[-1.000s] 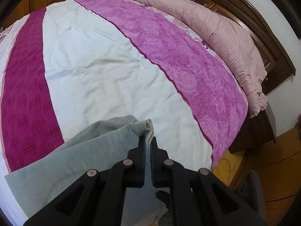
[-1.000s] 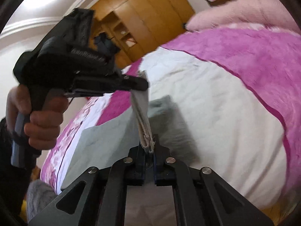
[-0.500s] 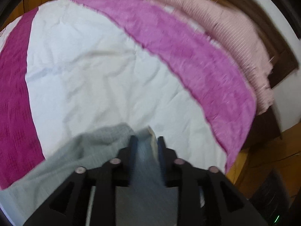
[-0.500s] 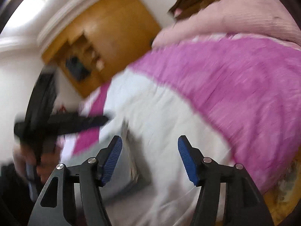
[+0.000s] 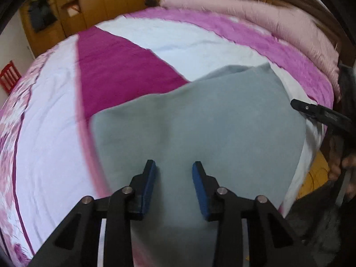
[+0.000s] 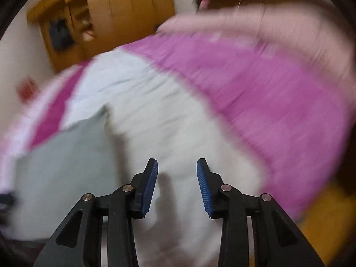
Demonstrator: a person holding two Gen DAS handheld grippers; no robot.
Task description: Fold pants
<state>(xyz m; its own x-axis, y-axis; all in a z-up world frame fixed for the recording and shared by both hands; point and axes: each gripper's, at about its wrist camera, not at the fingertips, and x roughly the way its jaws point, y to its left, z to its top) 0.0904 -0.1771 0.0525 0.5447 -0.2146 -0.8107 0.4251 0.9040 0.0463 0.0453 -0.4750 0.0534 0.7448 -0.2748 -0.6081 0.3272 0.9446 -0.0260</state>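
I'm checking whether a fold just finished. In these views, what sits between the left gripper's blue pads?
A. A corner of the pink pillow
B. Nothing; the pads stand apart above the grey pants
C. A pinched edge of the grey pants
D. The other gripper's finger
B: the left gripper shows a clear gap between its pads, with the grey pants lying flat on the bed beneath.

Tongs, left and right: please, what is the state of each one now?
Left tongs: open, have just been opening, empty above the grey pants.
Right tongs: open, have just been closing, nothing between them.
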